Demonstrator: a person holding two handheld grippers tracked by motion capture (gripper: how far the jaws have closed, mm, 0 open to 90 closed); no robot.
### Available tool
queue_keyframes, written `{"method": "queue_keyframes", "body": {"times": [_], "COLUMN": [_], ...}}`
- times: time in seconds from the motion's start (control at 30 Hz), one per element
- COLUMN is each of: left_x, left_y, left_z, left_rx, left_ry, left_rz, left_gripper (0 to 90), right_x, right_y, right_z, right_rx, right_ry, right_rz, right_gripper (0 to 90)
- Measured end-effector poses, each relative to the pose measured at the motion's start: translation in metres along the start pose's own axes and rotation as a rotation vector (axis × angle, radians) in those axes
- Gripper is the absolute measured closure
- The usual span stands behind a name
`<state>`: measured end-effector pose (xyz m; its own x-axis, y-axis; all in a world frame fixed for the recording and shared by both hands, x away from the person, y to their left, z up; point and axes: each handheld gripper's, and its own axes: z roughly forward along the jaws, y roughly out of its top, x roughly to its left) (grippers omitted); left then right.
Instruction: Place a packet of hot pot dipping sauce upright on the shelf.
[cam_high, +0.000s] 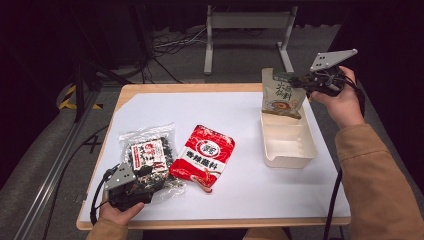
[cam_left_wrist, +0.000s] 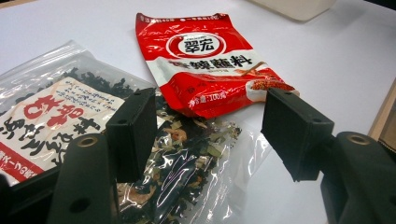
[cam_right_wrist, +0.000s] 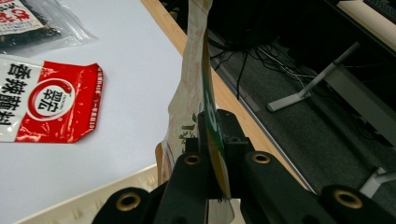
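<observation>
While the right claw (cam_high: 300, 82) pinches a beige packet (cam_high: 281, 97), "翠宏" marks the red packet (cam_left_wrist: 210, 60).

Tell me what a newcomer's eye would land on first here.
The right gripper holds a beige packet by its top edge, dangling over the cream tray at the table's right. Mid-table lies a bright red packet, and beside it a clear bag of dark dried bits, with the left gripper open over it.
</observation>
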<state>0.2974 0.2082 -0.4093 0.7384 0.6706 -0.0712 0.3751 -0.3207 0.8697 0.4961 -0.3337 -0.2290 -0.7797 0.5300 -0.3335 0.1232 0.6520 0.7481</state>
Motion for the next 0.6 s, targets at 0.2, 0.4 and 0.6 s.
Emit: {"method": "queue_keyframes", "body": {"times": [0.2, 0.4, 0.6], "left_x": [0.0, 0.001, 0.001], "left_y": [0.0, 0.0, 0.0], "left_z": [0.0, 0.001, 0.001], "left_rx": [0.001, 0.002, 0.003], "left_ry": [0.001, 0.0, 0.001], "left_rz": [0.0, -0.004, 0.001], "left_gripper": [36.2, 36.1, 36.1], "right_x": [-0.011, -0.018, -0.024], "right_y": [-0.007, -0.013, -0.018], "right_z": [0.007, 0.012, 0.02], "right_rx": [0.009, 0.004, 0.013], "right_ry": [-0.015, -0.042, -0.063], "right_rz": [0.001, -0.004, -0.021], "right_gripper": [89.5, 89.5, 89.5]}}
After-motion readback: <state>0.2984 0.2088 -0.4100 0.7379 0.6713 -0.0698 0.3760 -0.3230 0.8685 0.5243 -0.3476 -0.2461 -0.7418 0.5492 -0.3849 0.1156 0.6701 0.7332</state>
